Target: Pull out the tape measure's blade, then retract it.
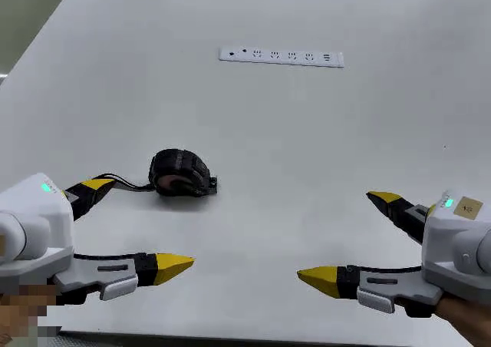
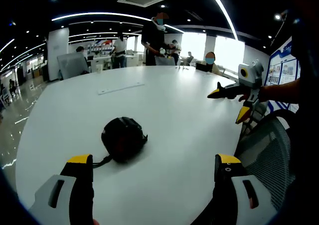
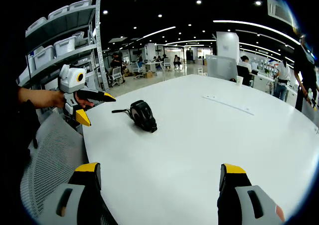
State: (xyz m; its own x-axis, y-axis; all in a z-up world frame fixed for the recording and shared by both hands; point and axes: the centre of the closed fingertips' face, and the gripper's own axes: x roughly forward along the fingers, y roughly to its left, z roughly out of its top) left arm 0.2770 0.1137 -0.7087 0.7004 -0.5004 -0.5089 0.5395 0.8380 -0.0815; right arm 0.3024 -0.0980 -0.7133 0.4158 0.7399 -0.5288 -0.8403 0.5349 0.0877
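Note:
A black tape measure [image 1: 181,173] lies on the white table [image 1: 291,132], its blade drawn in and a thin black strap trailing to its left. The same tape measure [image 2: 123,138] sits just ahead of my left jaws, and the tape measure [image 3: 143,115] appears farther off to the left in the right gripper view. My left gripper [image 1: 144,224] is open at the lower left, its far tip beside the strap. Open and holding nothing, my right gripper [image 1: 347,236] hovers at the lower right, well apart from the tape measure.
A white power strip [image 1: 281,57] lies flat at the far side of the table. People stand and sit beyond the table's far edge [image 2: 159,31]. A mesh chair [image 3: 52,155] stands at the near edge, and storage shelves [image 3: 60,41] rise behind it.

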